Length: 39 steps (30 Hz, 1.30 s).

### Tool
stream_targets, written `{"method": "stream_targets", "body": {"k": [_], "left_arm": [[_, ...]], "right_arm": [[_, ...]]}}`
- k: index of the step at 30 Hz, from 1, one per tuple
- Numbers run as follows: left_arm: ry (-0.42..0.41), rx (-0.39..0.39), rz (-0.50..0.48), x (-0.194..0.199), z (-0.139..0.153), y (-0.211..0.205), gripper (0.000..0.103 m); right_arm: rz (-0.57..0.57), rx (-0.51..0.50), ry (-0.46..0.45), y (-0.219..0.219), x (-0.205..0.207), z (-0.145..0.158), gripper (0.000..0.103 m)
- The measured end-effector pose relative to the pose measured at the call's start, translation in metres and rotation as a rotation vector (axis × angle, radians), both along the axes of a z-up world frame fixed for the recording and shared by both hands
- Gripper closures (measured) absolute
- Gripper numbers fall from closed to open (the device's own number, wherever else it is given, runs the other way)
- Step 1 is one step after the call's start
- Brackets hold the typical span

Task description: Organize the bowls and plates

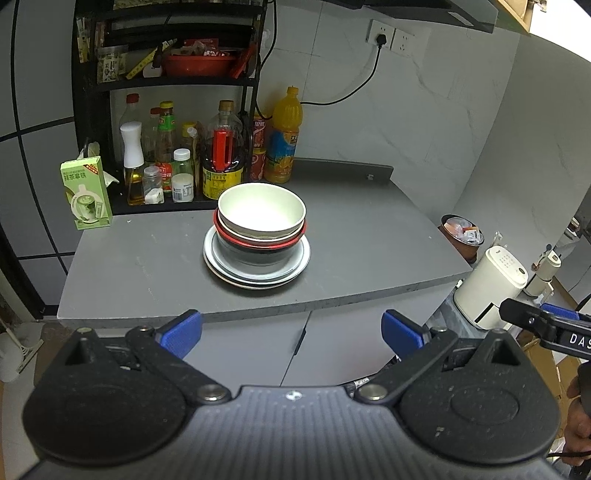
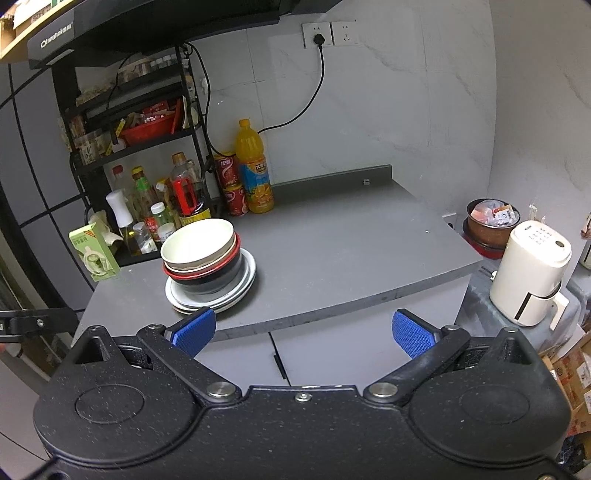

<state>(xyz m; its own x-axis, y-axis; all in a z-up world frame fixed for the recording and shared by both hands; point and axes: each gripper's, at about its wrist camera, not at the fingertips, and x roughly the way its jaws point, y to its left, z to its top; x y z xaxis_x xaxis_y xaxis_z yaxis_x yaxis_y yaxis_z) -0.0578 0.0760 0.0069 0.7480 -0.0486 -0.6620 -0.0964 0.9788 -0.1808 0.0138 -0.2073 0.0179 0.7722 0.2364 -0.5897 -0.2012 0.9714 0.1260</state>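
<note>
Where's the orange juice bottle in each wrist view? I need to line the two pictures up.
Left wrist: orange juice bottle upper centre, at the counter's back, right of the rack.
Right wrist: orange juice bottle left of centre, beside the red cans.
Shared landmark: the plugged wall socket.

Glossy ceramic-looking bowls [image 1: 261, 218] and plates [image 1: 256, 271] sit on a matt grey table [image 1: 354, 236]; textured blue pads [image 2: 410, 332], speckled black plastic.

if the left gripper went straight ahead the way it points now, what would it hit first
Probably the stack of bowls and plates on the grey countertop. The left gripper, jaws open, is centred on it, though it may sit low enough to meet the counter's front edge first.
</note>
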Motion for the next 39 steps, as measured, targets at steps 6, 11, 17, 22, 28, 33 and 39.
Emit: {"method": "stream_targets", "body": {"k": [6,11,17,22,28,33,39], "left_arm": [[0.005,0.002,-0.002,-0.004,-0.004,0.003,0.001],[0.010,0.009,0.003,-0.008,-0.008,0.007,0.001],[0.016,0.011,0.015,-0.009,-0.011,0.010,0.001],[0.011,0.018,0.016,-0.009,-0.010,0.011,0.001],[0.008,0.016,0.012,-0.009,-0.009,0.011,0.001],[0.005,0.014,0.012,-0.008,-0.008,0.011,0.001],[-0.003,0.021,0.010,-0.009,-0.006,0.010,0.001]], "right_arm": [[-0.005,0.011,-0.006,-0.004,-0.002,-0.001,0.000],[-0.015,0.003,-0.006,-0.006,-0.001,-0.002,0.000],[-0.008,-0.001,-0.007,-0.004,-0.002,-0.003,0.000],[-0.006,-0.001,-0.005,-0.002,-0.001,-0.004,0.000],[-0.010,0.002,-0.013,-0.002,-0.004,-0.002,0.000],[-0.011,0.003,-0.018,-0.002,-0.004,-0.001,0.000],[-0.009,0.003,-0.020,-0.003,-0.005,0.000,0.000]]}}
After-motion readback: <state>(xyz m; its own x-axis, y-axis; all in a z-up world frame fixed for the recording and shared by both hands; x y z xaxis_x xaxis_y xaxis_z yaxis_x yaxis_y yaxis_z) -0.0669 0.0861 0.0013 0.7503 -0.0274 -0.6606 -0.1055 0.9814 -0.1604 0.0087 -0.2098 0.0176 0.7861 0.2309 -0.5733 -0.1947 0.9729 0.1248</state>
